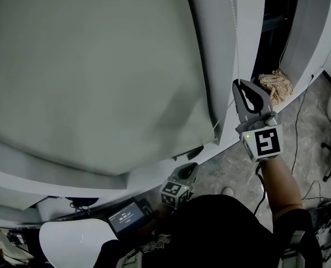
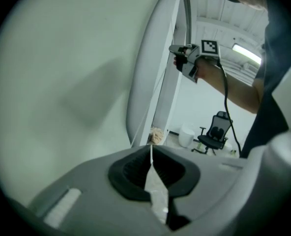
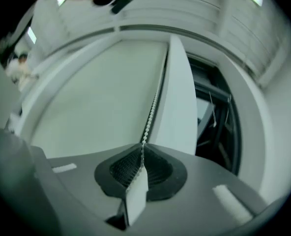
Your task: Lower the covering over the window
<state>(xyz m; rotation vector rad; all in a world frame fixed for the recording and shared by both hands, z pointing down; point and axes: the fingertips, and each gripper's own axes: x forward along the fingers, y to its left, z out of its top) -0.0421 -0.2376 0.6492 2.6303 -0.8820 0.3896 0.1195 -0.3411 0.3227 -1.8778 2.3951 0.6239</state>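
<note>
A grey-green roller blind (image 1: 98,66) covers most of the window and hangs down to the curved white sill (image 1: 70,169). Its white bead chain (image 1: 236,49) runs down the white frame (image 1: 221,54) at the blind's right edge. My right gripper (image 1: 239,84) is raised beside that frame and shut on the chain. In the right gripper view the beads (image 3: 152,109) run straight into the closed jaws (image 3: 142,146). My left gripper (image 1: 192,166) is lower, near the sill, also shut. In the left gripper view a thin strand of chain (image 2: 151,154) enters its tip (image 2: 151,149).
A tan rope bundle (image 1: 277,82) lies on the floor behind the frame. A black cable (image 1: 297,127) trails over the floor. A device with a lit screen (image 1: 126,216) sits below the sill. An office chair (image 2: 214,132) and a white bin (image 2: 187,135) stand further off.
</note>
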